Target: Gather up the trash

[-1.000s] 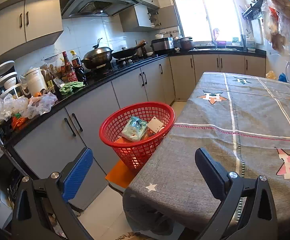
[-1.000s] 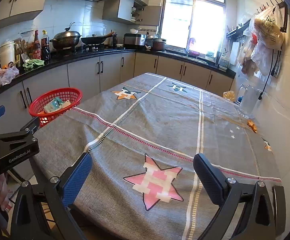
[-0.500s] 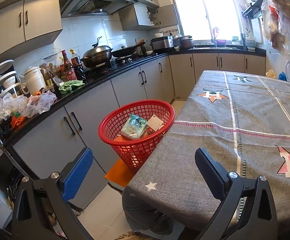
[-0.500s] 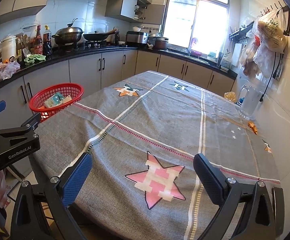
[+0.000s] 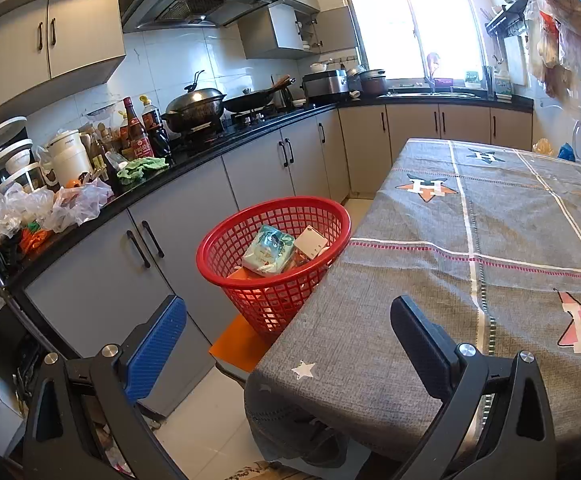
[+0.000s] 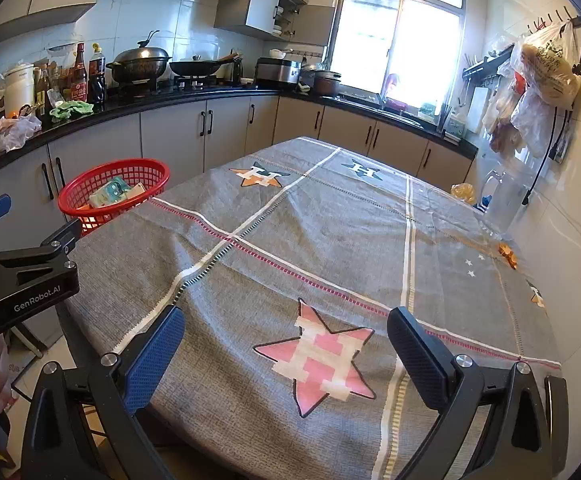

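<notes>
Both the left gripper [image 5: 288, 342] and right gripper [image 6: 284, 346] are held wide apart and empty, while trash left unnoticed (orange scrap [image 6: 507, 255], right edge) risks being missed outside the red basket [image 5: 273, 240], centre frame.

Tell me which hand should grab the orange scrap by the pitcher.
Right, probably. The right gripper faces down the table, with the scrap ahead on its right near the pitcher. The left gripper sits at the table's corner by the basket. Both are open and empty.
</notes>
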